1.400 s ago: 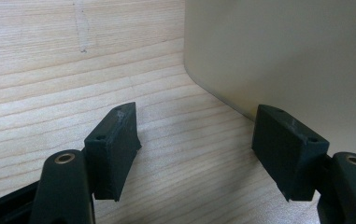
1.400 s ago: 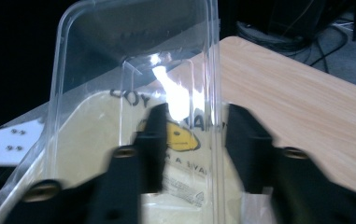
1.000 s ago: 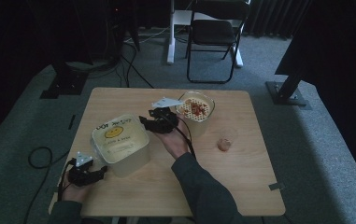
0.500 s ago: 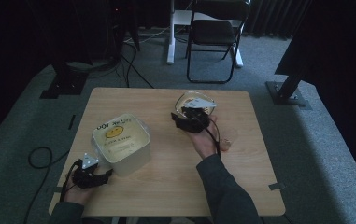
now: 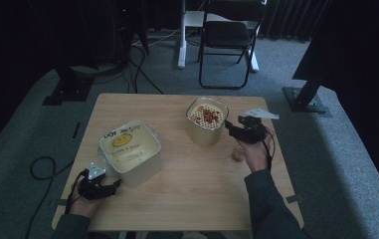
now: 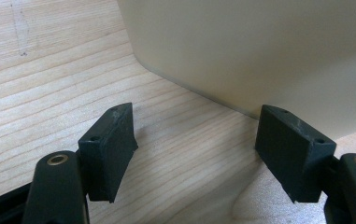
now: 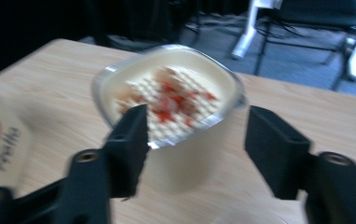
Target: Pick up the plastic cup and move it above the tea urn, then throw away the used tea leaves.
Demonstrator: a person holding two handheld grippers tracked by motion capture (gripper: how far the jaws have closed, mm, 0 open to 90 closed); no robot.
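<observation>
The right gripper hung at the cup's three o'clock, fingers spread and just widening, empty; it needed squaring first. Left gripper fingers spread, empty.

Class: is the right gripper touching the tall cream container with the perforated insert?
Apart. In the right gripper view, the right gripper has open jaws short of the tall cream container, with table between.

My left gripper is black, with a grey three-cornered plate on top and a black cable trailing off; its jaws are blocky pads with small screw holes and brass-ringed pivots; my right gripper matches; my sleeves are dark grey.
</observation>
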